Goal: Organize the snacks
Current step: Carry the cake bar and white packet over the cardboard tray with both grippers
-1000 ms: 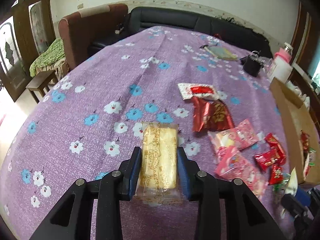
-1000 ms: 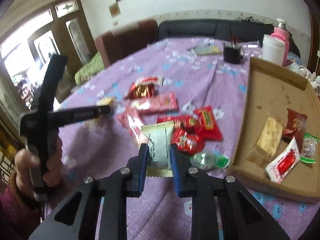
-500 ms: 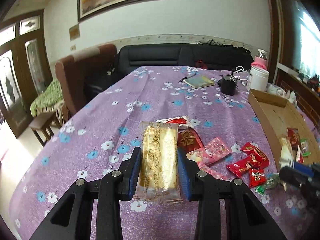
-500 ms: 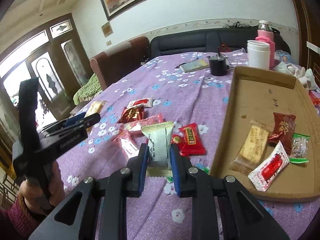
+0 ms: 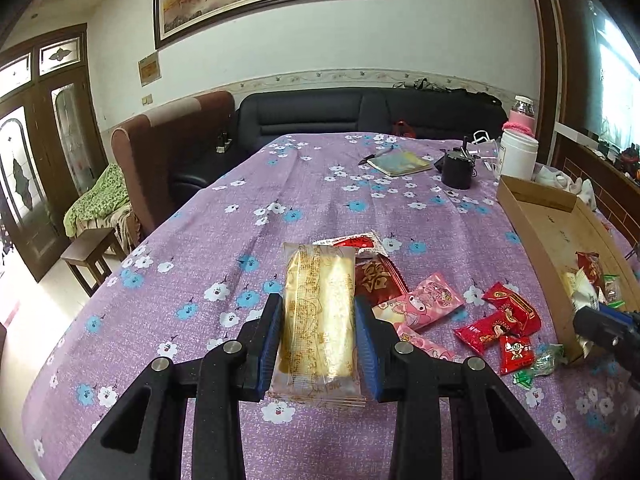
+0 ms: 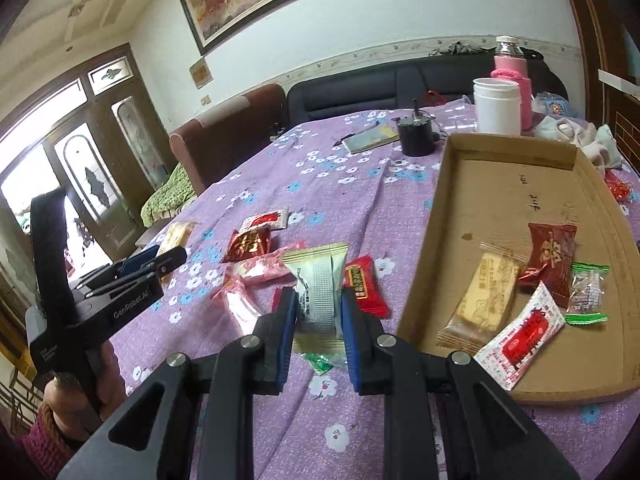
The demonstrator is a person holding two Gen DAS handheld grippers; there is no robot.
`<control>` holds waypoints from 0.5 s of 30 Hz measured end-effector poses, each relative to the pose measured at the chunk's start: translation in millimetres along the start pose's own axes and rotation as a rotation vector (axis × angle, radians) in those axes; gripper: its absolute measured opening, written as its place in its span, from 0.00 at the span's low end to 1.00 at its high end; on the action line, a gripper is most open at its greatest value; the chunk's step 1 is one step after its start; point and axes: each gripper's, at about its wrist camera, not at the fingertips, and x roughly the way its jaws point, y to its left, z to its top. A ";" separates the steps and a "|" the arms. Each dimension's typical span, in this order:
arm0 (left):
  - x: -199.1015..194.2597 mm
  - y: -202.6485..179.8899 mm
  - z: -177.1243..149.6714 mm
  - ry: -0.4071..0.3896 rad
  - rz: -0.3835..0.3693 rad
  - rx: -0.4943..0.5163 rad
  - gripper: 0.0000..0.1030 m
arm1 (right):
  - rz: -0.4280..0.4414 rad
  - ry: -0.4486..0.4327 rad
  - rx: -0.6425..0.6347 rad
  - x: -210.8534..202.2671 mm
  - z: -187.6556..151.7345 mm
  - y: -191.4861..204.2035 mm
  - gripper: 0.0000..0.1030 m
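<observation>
My left gripper [image 5: 318,312] is shut on a golden wafer packet [image 5: 318,320], held above the purple flowered tablecloth [image 5: 200,264]. My right gripper [image 6: 319,304] is shut on a pale green and white snack packet [image 6: 318,292], lifted just left of the cardboard tray [image 6: 516,148]. The tray holds a wafer packet [image 6: 486,296], a dark red packet [image 6: 550,260], a white and red packet [image 6: 524,328] and a green-ended candy [image 6: 586,292]. Loose red packets [image 5: 500,320] and pink packets [image 5: 424,304] lie on the cloth. The left gripper [image 6: 160,264] shows at the left of the right wrist view.
At the table's far end stand a black cup [image 6: 416,136], a white jar [image 6: 496,106], a pink-sleeved bottle [image 6: 510,76] and a notebook with a pen [image 5: 400,162]. A brown armchair [image 5: 172,152] and black sofa [image 5: 360,116] sit behind; a small stool [image 5: 90,256] is at the left.
Both grippers have risen and tilted up with their packets, so the wall and painting came into view. The right gripper has drawn nearer the tray. Both grips are unchanged.
</observation>
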 end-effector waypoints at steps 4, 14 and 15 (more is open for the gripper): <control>-0.3 -1.1 -0.3 -0.005 0.008 0.006 0.36 | -0.003 -0.011 0.021 -3.2 2.0 -6.1 0.21; -3.1 -4.5 -1.1 -0.022 0.022 0.021 0.36 | -0.024 -0.035 0.081 -8.7 6.7 -25.7 0.21; -3.4 -5.1 -1.1 -0.024 0.024 0.024 0.36 | -0.023 -0.035 0.085 -8.7 6.7 -27.1 0.21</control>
